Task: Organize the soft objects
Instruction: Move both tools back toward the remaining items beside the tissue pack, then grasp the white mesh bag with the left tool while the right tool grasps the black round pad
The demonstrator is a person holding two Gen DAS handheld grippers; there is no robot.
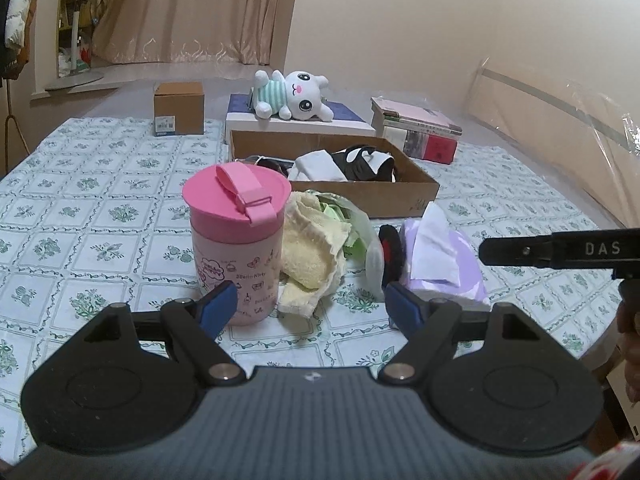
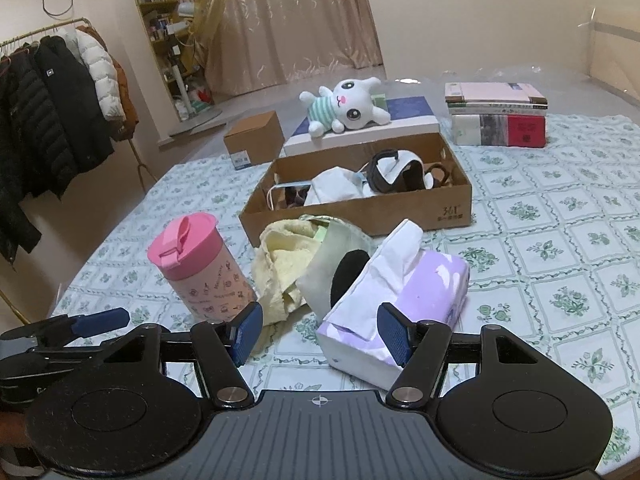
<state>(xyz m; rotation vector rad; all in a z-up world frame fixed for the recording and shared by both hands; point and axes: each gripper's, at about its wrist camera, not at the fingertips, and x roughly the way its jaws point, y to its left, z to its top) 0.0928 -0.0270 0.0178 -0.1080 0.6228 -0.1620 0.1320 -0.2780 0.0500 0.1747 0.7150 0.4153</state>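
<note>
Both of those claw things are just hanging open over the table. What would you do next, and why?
Probably ease the left gripper forward onto the yellow towel: it lies loose outside the cardboard box, straight ahead between that gripper's open jaws, and nothing is held.

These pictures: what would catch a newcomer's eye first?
Probably the pink lidded cup standing upright near the front of the patterned tablecloth, beside a crumpled yellow towel and a purple tissue pack. Farther back, a white plush bunny lies on a flat box behind an open cardboard tray of soft things.
</note>
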